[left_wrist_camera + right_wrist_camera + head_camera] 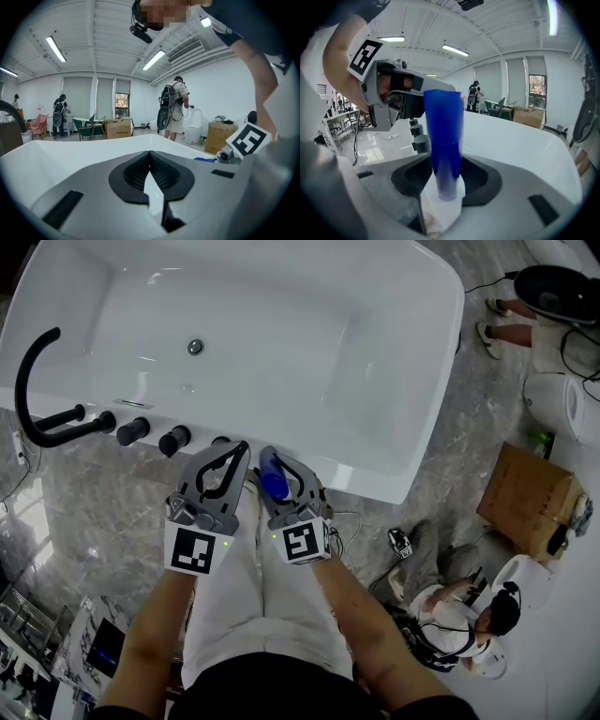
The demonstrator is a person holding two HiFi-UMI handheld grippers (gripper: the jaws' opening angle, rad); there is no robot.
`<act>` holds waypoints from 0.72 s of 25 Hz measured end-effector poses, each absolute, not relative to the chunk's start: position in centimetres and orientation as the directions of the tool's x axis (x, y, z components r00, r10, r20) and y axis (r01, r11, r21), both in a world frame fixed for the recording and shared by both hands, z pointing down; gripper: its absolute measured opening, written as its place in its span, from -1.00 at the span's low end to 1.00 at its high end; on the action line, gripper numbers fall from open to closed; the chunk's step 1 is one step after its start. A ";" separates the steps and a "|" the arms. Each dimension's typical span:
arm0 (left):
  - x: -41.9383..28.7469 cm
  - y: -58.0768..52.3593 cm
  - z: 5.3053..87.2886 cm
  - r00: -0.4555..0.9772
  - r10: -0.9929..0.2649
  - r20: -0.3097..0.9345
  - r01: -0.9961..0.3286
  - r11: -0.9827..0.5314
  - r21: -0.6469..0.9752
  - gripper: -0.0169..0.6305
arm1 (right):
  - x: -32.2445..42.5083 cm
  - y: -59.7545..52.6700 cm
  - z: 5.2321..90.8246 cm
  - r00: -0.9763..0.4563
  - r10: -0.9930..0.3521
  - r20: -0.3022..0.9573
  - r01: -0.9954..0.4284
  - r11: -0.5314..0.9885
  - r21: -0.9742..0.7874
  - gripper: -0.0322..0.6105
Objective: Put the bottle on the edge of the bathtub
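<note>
At six o'clock on the white bathtub's (356, 470) rim, the right claw (277, 457) pinches an upright blue bottle (274, 482) between its pads; whether the base touches the ledge is unclear. Just beside it at nine o'clock, the left claw (239, 448) is pressed together, holding nothing. Black knobs (150, 432) and a curved faucet (33, 381) line the rim farther toward nine o'clock.

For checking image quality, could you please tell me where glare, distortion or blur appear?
Head view: the white bathtub is nearly blown out. Left gripper view: fisheye bending, dark corners. Right gripper view: the close blue bottle looks soft, and a ceiling light flares top right.
</note>
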State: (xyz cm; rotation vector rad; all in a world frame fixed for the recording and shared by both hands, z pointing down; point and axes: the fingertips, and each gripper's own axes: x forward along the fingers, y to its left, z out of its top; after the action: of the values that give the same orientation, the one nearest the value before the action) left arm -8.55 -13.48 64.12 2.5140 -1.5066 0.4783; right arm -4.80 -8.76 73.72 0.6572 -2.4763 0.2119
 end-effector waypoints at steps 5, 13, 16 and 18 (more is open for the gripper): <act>-8.2 -13.6 63.7 0.449 -0.820 0.355 -0.873 -0.488 -0.022 -0.94 | -3.9 -8.0 74.1 -0.706 -0.420 0.570 -0.504 0.863 0.011 -0.33; -7.6 -13.6 62.1 0.467 -0.815 0.344 -0.860 -0.509 -0.038 -0.94 | 0.8 -5.9 73.5 -0.642 -0.428 0.636 -0.539 0.842 0.021 -0.33; -7.3 -13.7 60.9 0.478 -0.810 0.340 -0.850 -0.525 -0.054 -0.94 | 2.7 -6.3 72.0 -0.615 -0.452 0.646 -0.584 0.812 0.013 -0.43; -6.9 -13.9 59.8 0.486 -0.808 0.333 -0.842 -0.535 -0.069 -0.94 | 3.8 -7.6 70.4 -0.597 -0.501 0.626 -0.649 0.761 -0.010 -0.82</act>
State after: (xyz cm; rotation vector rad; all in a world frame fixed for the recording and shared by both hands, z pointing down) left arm -6.91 -13.93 59.79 2.6182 -1.4583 0.5006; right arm 3.81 -7.58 70.40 0.8574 -2.3395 0.3146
